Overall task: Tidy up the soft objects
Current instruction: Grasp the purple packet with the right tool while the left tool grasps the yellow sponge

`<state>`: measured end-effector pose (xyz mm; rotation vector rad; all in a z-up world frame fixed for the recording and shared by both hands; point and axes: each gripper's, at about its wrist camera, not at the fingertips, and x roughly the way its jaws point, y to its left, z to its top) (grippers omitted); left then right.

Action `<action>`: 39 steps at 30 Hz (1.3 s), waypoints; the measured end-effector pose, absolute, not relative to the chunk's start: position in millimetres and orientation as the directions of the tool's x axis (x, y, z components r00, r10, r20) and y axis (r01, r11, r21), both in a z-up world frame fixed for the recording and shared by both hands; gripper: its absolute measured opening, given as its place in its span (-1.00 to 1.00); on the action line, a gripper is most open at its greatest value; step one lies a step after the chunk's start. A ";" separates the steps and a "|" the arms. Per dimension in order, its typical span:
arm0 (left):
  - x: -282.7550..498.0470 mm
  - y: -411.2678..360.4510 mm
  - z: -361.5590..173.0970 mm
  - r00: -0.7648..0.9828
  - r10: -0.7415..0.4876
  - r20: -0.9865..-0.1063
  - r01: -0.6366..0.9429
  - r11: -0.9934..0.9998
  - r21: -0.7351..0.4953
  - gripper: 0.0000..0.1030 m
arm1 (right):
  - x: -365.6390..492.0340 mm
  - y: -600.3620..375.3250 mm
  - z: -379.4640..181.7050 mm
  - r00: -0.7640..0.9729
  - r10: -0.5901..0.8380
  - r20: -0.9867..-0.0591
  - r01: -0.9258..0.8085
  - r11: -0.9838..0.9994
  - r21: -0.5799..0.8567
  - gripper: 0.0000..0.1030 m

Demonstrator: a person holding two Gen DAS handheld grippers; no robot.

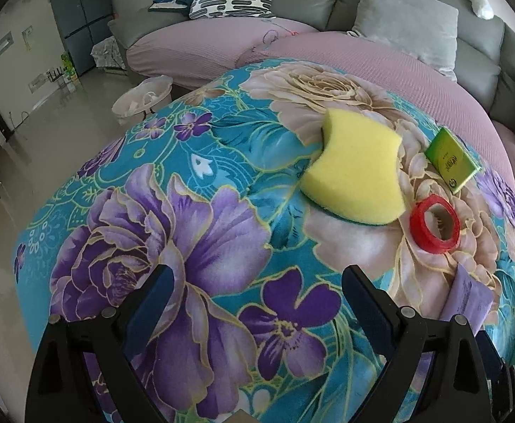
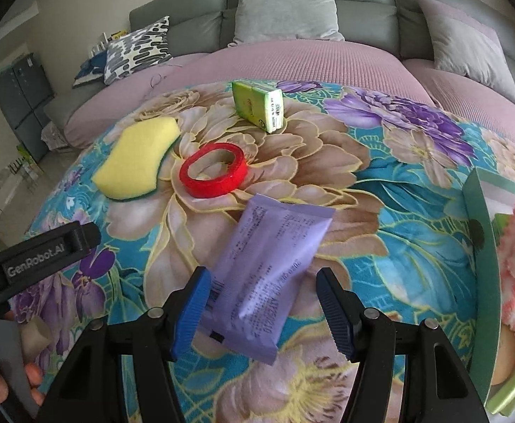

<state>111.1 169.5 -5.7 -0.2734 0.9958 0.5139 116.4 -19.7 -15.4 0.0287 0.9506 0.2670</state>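
Right wrist view: soft goods lay on the floral blanket.
Left to right: yellow sponge, red tape roll, purple packet between the spread right tongs, untouched; left tongs spread, empty.

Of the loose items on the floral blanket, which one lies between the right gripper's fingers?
The purple packet: its near end sits between the open right gripper. The yellow sponge, red tape roll and green pack lie farther off.

A floral blanket carries sponge, tape roll, green pack, purple pouch, perhaps wipes.
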 end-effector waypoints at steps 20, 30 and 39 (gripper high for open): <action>114.8 177.8 -13.3 0.423 0.298 -0.856 -0.536 0.844 0.028 0.87 | 126.9 -10.5 -23.7 0.563 0.129 -0.817 -0.191 0.981 0.023 0.34; 122.6 175.3 -13.6 0.449 0.260 -0.855 -0.505 0.863 -0.003 0.87 | 131.8 -22.1 -20.7 0.538 0.174 -0.825 -0.205 0.976 0.072 0.18; 140.5 176.3 6.9 0.584 0.189 -0.790 -0.455 0.882 -0.125 0.87 | 142.7 -42.2 -16.1 0.532 0.203 -0.822 -0.183 0.975 0.123 0.14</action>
